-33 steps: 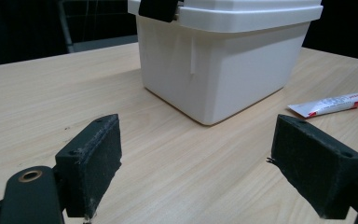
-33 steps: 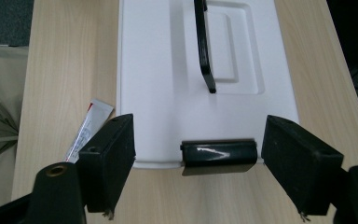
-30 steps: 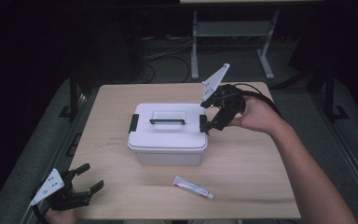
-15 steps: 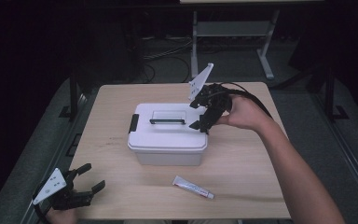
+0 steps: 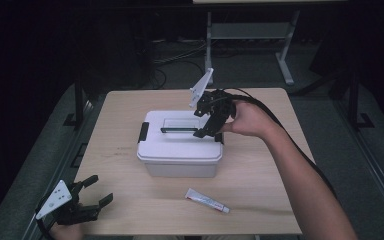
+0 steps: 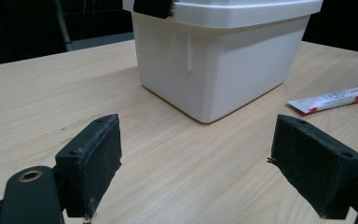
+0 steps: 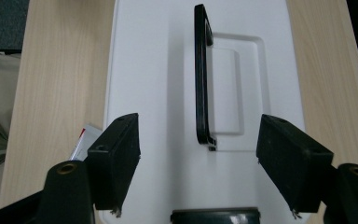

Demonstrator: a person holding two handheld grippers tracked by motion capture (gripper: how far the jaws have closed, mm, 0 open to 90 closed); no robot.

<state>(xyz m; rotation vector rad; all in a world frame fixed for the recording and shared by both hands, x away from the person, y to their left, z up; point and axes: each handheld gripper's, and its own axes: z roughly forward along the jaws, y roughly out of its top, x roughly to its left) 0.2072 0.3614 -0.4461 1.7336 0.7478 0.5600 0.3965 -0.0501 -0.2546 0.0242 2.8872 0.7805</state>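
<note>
A white lidded box [image 5: 179,150] stands mid-table, with a black handle [image 5: 180,129] lying flat on its lid and black latches on both ends. My right gripper [image 5: 205,125] hovers over the lid's right part, pointing down at it. In the right gripper view its jaws [image 7: 200,154] stand open on either side of the near end of the handle [image 7: 202,79]. They have just been closing a little, with no pad touching anything. My left gripper [image 5: 92,197] rests open at the front left corner, facing the box [image 6: 214,56] from a distance.
A white tube with a red end [image 5: 207,201] lies on the wooden table [image 5: 260,165] in front of the box, also seen as the tube [image 6: 331,100] past my left jaws. The right latch [image 7: 214,215] sits just below my right jaws. Dark floor and a metal frame lie beyond the far edge.
My right gripper has moved left, from beside the box's right latch to over the lid by the handle. The left gripper has stayed put.
</note>
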